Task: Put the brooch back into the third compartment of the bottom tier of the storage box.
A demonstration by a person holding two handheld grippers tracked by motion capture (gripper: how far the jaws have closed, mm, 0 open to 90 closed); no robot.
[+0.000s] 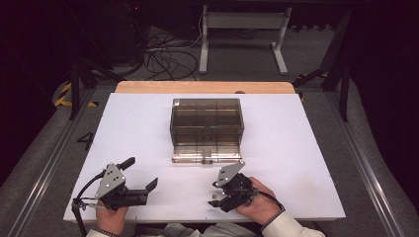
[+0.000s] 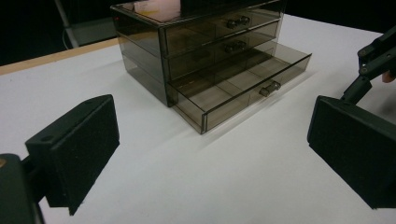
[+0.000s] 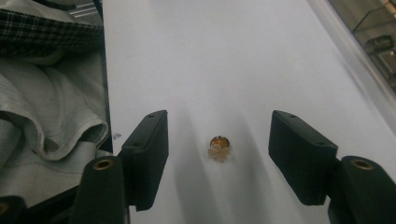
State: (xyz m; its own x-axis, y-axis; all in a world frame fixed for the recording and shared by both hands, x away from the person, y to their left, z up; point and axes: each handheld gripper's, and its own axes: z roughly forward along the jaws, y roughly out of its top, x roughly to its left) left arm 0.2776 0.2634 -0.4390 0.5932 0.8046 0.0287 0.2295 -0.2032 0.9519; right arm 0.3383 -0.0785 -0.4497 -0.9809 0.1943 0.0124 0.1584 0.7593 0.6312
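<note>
From above, a person's two hands rest at the near edge of a white table (image 1: 148,123), each holding a gripper. The right gripper (image 1: 218,196) points left at a tiny brown bead (image 1: 214,196) lying on the table just off its jaws, near the front edge and right of centre. The left gripper (image 1: 141,177) sits well apart to the left, jaws spread wide and holding nothing. Farther back, mid-table, stands a smoked clear drawer box (image 1: 207,123) with its bottom drawer (image 1: 207,159) pulled out toward the person.

The left gripper view looks across bare table between its two wide-set black pads to the drawer box (image 2: 187,51). It reveals three stacked drawers with small knobs and dividers inside the open bottom drawer (image 2: 243,88), detail lost from above. Part of the right gripper (image 2: 376,63) enters at the right edge.

The right gripper view gives the closest look at the bead (image 3: 219,147): a small amber, glossy ball sitting on a pale base, alone on the white surface. It lies between the two jaws, nearer the left one, with clear gaps on both sides; the jaws stand half open and grip nothing. White cloth (image 3: 46,121) and a checked sleeve (image 3: 42,28) show off the table's edge at left.
</note>
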